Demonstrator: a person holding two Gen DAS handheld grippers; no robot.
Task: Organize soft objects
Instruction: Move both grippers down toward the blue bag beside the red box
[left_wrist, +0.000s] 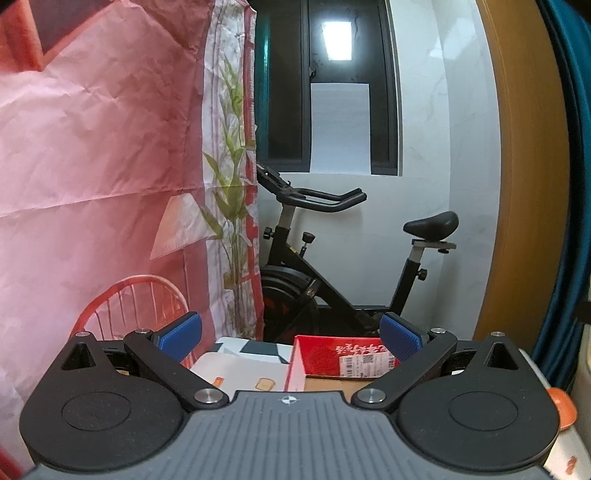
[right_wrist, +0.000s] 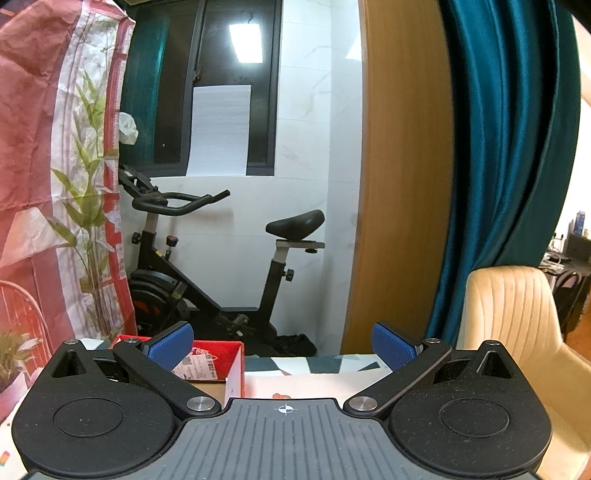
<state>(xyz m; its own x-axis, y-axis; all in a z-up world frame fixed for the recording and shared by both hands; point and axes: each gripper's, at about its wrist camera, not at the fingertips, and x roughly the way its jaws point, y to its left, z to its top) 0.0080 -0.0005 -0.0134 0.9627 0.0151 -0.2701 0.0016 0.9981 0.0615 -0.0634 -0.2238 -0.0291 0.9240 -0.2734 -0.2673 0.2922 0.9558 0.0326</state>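
Observation:
My left gripper (left_wrist: 291, 338) is open and empty, its blue pads (left_wrist: 181, 334) spread wide above a red cardboard box (left_wrist: 332, 356) with a shipping label. My right gripper (right_wrist: 282, 345) is also open and empty, held level above the table. The same red box (right_wrist: 218, 360) shows in the right wrist view just inside the left pad. No soft object is in view in either frame.
A patterned tablecloth (right_wrist: 317, 365) covers the table. Behind it stand a black exercise bike (right_wrist: 207, 266), a pink printed backdrop (left_wrist: 92, 147), a wooden door frame (right_wrist: 399, 184), a teal curtain (right_wrist: 509, 147) and a cream chair (right_wrist: 517, 314).

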